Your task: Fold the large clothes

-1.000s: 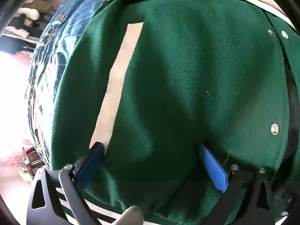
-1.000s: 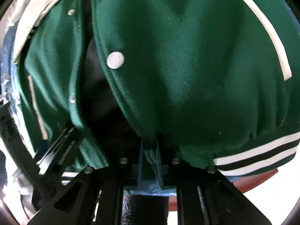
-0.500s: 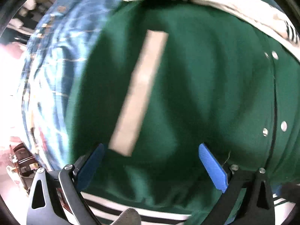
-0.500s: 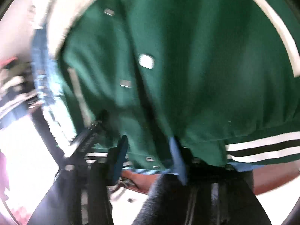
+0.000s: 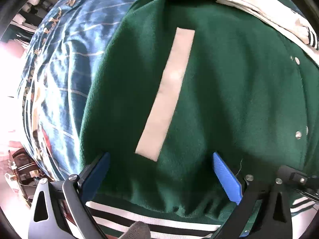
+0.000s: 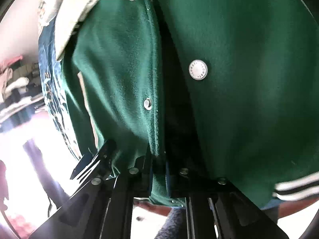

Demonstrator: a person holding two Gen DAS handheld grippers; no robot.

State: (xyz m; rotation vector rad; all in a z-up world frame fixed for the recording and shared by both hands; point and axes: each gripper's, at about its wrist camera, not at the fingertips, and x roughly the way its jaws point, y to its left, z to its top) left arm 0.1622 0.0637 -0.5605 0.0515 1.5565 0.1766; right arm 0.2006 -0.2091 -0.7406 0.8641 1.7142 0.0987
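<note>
A green varsity jacket [image 5: 229, 91] with a cream pocket stripe [image 5: 169, 91], cream sleeve and striped hem lies on a blue patterned cloth [image 5: 65, 59]. My left gripper [image 5: 159, 171] is open, its blue fingers spread over the jacket's lower front just above the striped hem [image 5: 139, 217]. In the right wrist view the jacket [image 6: 249, 79] fills the frame, with silver snaps along its open front edges. My right gripper [image 6: 158, 167] is shut on the jacket's left front edge near the hem; its fingertips are buried in the fabric.
The blue cloth also shows in the right wrist view [image 6: 49, 75]. The left gripper's body [image 6: 93, 165] shows at lower left there. Shelves with folded clothes [image 5: 30, 2] stand at far left. Bright overexposed floor lies beyond the cloth's edge.
My right gripper opened, shifted left to the other front edge of the jacket and shut on it. My left gripper stayed open and slid left over the jacket front.
</note>
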